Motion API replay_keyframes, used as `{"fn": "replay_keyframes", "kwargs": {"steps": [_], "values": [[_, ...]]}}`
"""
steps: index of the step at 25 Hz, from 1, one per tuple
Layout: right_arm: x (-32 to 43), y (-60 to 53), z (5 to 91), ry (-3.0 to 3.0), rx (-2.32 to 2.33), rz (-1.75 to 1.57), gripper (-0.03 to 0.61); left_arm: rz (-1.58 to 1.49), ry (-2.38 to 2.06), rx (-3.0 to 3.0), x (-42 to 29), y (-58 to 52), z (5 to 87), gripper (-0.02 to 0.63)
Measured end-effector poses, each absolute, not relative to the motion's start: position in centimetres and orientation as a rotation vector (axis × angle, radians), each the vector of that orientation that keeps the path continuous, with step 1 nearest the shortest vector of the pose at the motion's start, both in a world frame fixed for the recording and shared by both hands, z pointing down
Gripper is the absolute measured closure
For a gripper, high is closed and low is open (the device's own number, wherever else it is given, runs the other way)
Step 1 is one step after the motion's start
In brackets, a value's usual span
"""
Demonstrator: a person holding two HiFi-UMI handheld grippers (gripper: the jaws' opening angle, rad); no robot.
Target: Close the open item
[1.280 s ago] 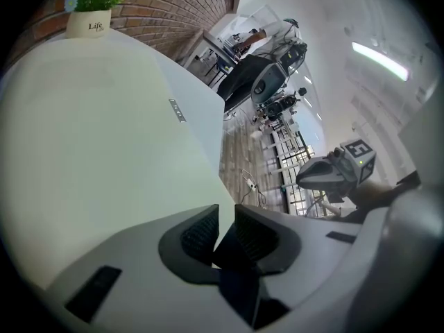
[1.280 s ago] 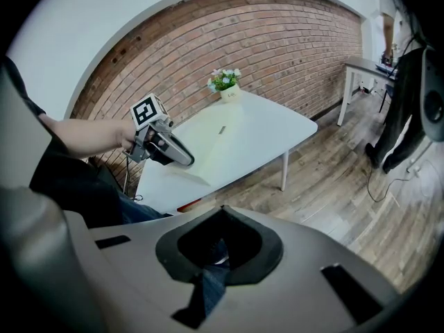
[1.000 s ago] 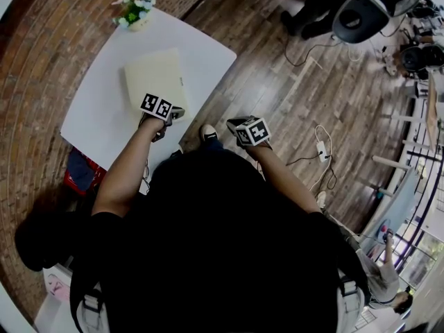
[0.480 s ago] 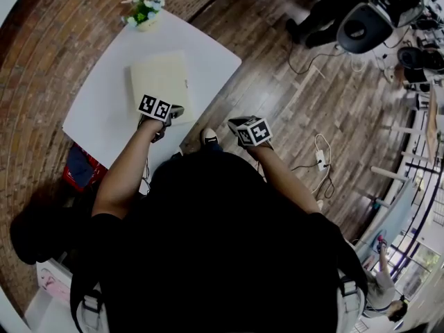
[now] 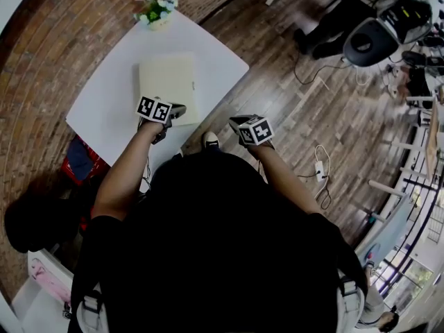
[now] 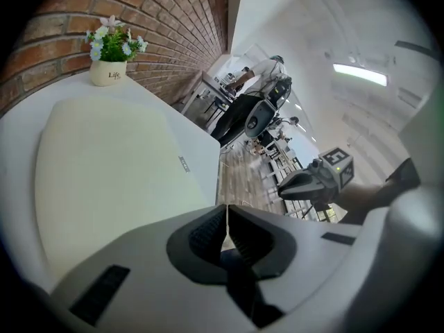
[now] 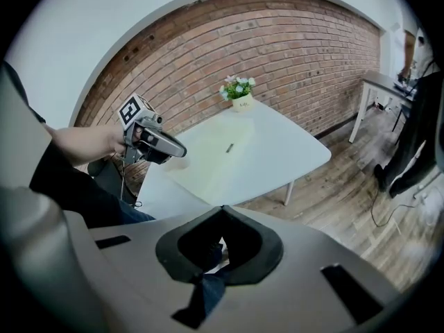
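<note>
The cream case (image 5: 168, 78) is seen lying shut on the white table (image 5: 104, 113), just ahead of the left gripper (image 6: 227, 217), whose empty jaws have just been pressed together. The right gripper (image 7: 222, 210), with the case ahead to its left, is likewise closed on nothing.

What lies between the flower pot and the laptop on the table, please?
Nothing: only bare white table separates the pot and the laptop, as the head view and the left gripper view show.

Smooth matt white table (image 5: 104, 109), matt cream laptop (image 5: 170, 78), rough red brick wall (image 7: 291, 40), glossy wood-plank floor (image 5: 298, 116)
</note>
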State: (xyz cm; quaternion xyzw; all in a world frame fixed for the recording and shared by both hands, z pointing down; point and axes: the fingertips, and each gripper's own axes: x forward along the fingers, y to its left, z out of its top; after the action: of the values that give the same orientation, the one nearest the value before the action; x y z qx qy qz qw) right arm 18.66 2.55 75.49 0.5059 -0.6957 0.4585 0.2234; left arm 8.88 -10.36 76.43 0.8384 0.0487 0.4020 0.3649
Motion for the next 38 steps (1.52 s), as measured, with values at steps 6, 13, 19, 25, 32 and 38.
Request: {"fn": "replay_keyframes", "kwargs": {"steps": [6,13,19,25,32,38], "values": [[19.2,0.5,73.8,-1.963,1.389,1.193,0.557,0.983,0.095,2.208,8.6,-11.1,74.4,0.598],[19.8,-1.2,72.4,-1.995,1.376,1.135,0.557,0.899,0.064,2.276,8.6,-11.6,71.1,0.601],[20.4,-3.1,70.9,-2.029,1.375,1.094,0.557,0.859,0.019,2.314,7.8,-12.5,69.8,0.601],[20.7,-5.2,68.4,-2.084,1.383,1.033,0.557,0.811,-0.063,2.409,6.9,-13.8,67.8,0.603],[20.1,-8.1,65.3,-2.159,1.365,0.945,0.557,0.739,-0.134,2.484,6.6,-14.8,65.2,0.603],[20.0,-9.7,63.3,-2.214,1.353,0.907,0.557,0.71,-0.203,2.568,6.0,-15.4,62.9,0.603]]}}
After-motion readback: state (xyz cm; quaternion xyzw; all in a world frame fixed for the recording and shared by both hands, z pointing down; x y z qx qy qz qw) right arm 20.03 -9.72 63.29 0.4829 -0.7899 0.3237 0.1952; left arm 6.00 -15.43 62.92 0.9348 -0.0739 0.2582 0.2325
